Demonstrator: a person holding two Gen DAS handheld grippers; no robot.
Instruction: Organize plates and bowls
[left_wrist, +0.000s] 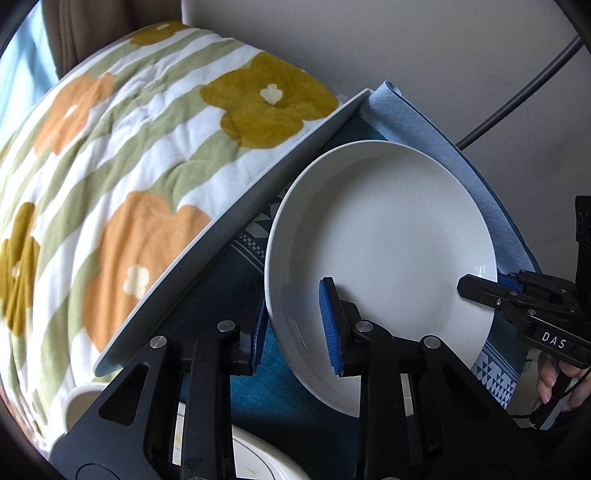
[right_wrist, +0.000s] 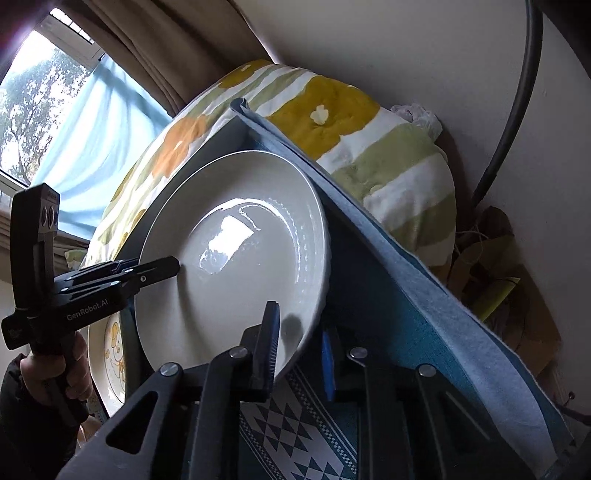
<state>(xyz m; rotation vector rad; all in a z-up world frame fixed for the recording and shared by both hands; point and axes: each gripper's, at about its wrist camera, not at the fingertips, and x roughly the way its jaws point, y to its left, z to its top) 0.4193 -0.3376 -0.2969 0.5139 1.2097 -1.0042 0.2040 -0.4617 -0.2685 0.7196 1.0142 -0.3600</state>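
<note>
White glazed ceramic, the plate (left_wrist: 384, 236) sat tilted over the teal patterned cloth (right_wrist: 295, 435) on the tray (left_wrist: 221, 221), with the left gripper (left_wrist: 295, 328) pinching one edge of its rim between blue pads and the right gripper (right_wrist: 299, 358) clamped on the opposite edge; both tongs looked clenched on it, one finger inside the well and one beneath. To move it well, I judged the two hands needed to travel together at matched height, since glazed rims slip; the floral quilt (left_wrist: 122, 147) lay just beside.
</note>
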